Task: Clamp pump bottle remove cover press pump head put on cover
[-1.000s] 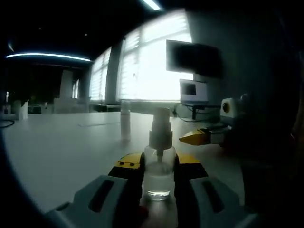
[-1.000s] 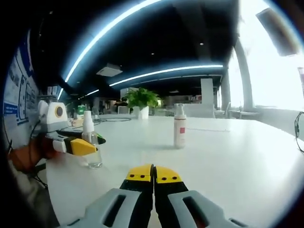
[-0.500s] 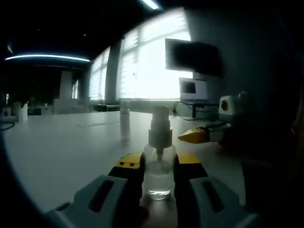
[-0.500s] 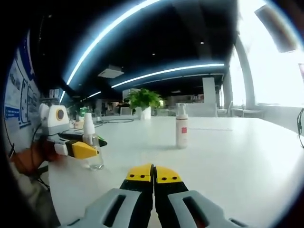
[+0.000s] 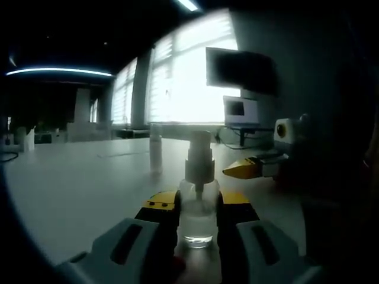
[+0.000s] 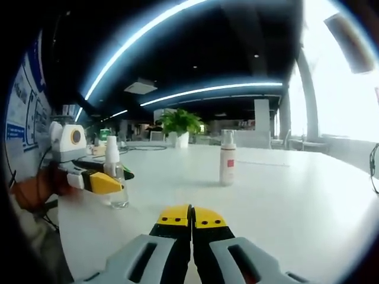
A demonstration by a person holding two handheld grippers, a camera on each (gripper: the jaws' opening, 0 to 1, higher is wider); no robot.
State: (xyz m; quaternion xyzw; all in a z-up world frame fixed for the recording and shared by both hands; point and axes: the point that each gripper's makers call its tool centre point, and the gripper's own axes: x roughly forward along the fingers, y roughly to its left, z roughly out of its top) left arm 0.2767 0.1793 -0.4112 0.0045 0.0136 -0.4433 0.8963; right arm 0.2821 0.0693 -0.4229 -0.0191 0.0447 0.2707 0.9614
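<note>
Pump bottle at lower centre of the left gripper view, upright on the white table, clamped between the yellow-tipped jaws of the left gripper. Clear body, a little clear liquid at the bottom, white pump head on top with its translucent cover on. Same bottle at left of the right gripper view, standing on the table, gripped low by the left gripper, a hand behind it at the left edge.

Right gripper at bottom centre of its own view, jaws pressed together with nothing between them, just above the tabletop. Seen too at right of the left gripper view, yellow tips closed, apart from the bottle and to its right.

Second pump bottle, white with a red label, upright at centre of the right gripper view, well apart from both grippers; visible as a pale shape left of centre in the left gripper view, behind the clamped bottle. Potted plant far back, centre-left of the right gripper view. Dark monitor in the upper right of the left gripper view, against bright windows.
</note>
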